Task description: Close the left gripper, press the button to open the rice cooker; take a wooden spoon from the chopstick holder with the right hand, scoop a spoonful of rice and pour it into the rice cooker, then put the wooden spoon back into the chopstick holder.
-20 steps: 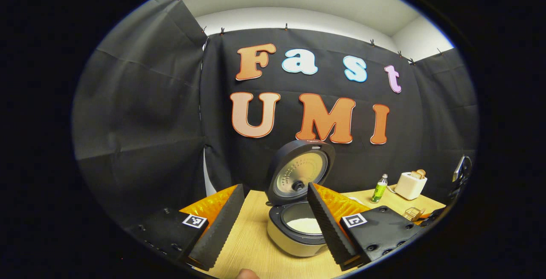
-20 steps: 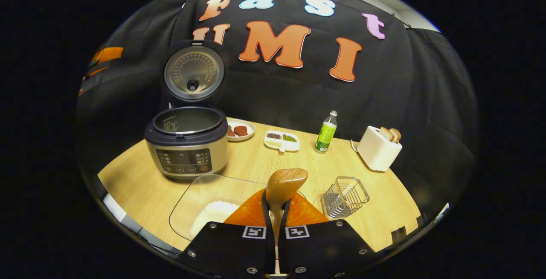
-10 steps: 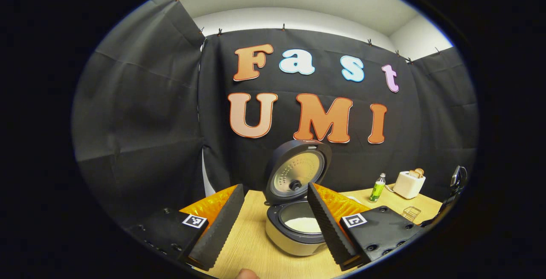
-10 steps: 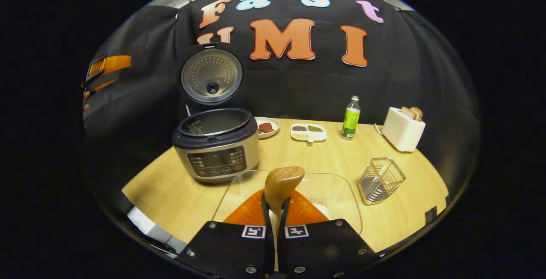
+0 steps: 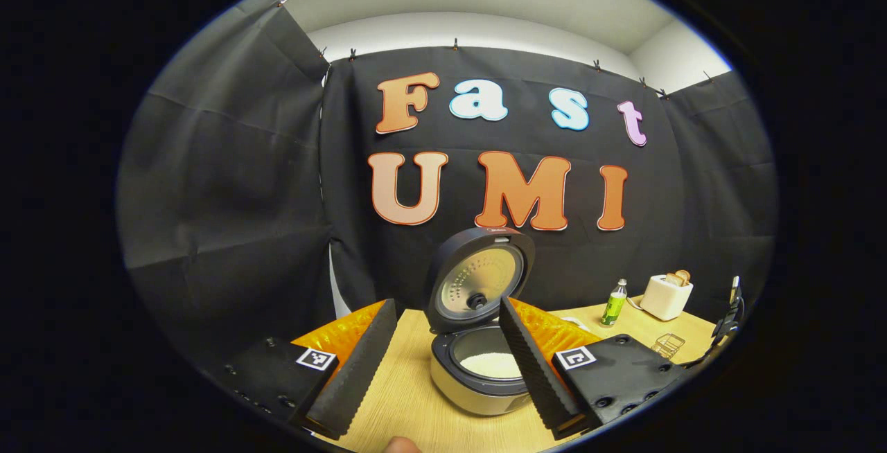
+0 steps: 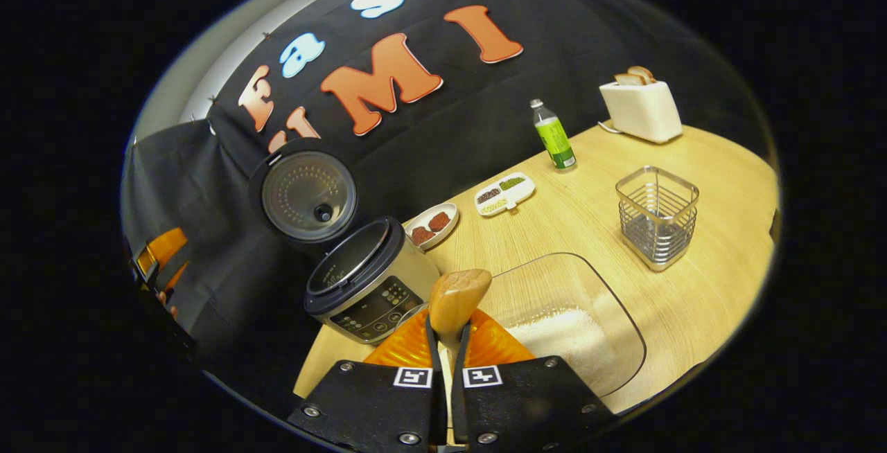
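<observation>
Gripping the wooden spoon [image 6: 454, 300] by its handle, the right gripper [image 6: 448, 342] has both fingers pressed together on it, and the spoon's bowl stands up just above the fingertips. Directly beyond the bowl lies the clear glass dish [image 6: 610, 307] with a heap of white rice [image 6: 565, 339] in its near part; the spoon is over the dish's edge on the rice cooker's side. The rice cooker [image 6: 374, 287] stands just beside the dish, its lid [image 6: 305, 197] swung upright and its pot open. On the far side of the cooker from the gripper sit a small plate [image 6: 431, 224] of dark pieces and a divided tray [image 6: 504, 193], with a green bottle [image 6: 553, 136] and a white toaster [image 6: 641, 110] farther along the table [image 6: 707, 259]. The wire chopstick holder [image 6: 656, 216] stands well apart from the cooker, past the dish

In the left gripper view, the left gripper [image 5: 443, 356] is spread wide with nothing between its fingers [image 5: 357, 370], held short of the cooker [image 5: 478, 377]. White rice [image 5: 490, 364] shows inside the pot below the raised lid [image 5: 481, 280]. Bottle [image 5: 614, 302], toaster [image 5: 665, 296] and holder [image 5: 667, 343] stand off to one side of the cooker
</observation>
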